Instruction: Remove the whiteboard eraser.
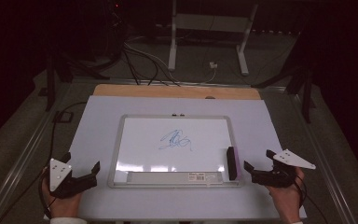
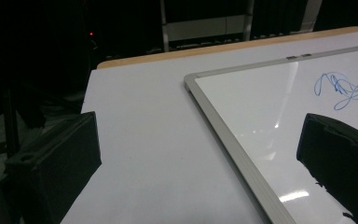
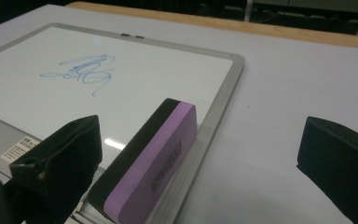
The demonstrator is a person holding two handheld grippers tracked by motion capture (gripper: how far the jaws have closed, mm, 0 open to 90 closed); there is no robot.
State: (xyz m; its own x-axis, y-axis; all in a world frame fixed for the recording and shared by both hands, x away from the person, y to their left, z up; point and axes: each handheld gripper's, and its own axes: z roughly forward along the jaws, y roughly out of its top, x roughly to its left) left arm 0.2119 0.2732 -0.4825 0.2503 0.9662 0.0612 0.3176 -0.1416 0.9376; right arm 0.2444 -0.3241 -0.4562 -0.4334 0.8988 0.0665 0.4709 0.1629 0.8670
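The room behind your tabletop (image 1: 98, 140) is dark, with a pale metal stand (image 1: 209, 28) and loose cables (image 1: 144, 60) on the floor past the far wooden edge.

Your right gripper (image 1: 256, 164) rests low at the near right, jaws spread wide and holding nothing. Just beside its left jaw lies the eraser (image 1: 231, 162), a block with a black top and a purple foam body, sitting on the right-hand near corner of the whiteboard (image 1: 144, 140) and running along its frame. In the right gripper view the eraser (image 3: 154, 163) lies between the jaws but closer to the left one; it is not touched by either. Small dark print runs along its purple side, too fine to read.

Your left gripper (image 1: 81, 170) sits at the near left, also released, on the white sheet just outside the whiteboard's left frame.

On the whiteboard, a blue scribble (image 1: 175, 140) sits a little right of centre; it does not read as any word. A grey tray (image 1: 168, 177) runs along the near edge, carrying a white sticker (image 1: 204, 176) with a barcode-like mark, its text too small to make out.
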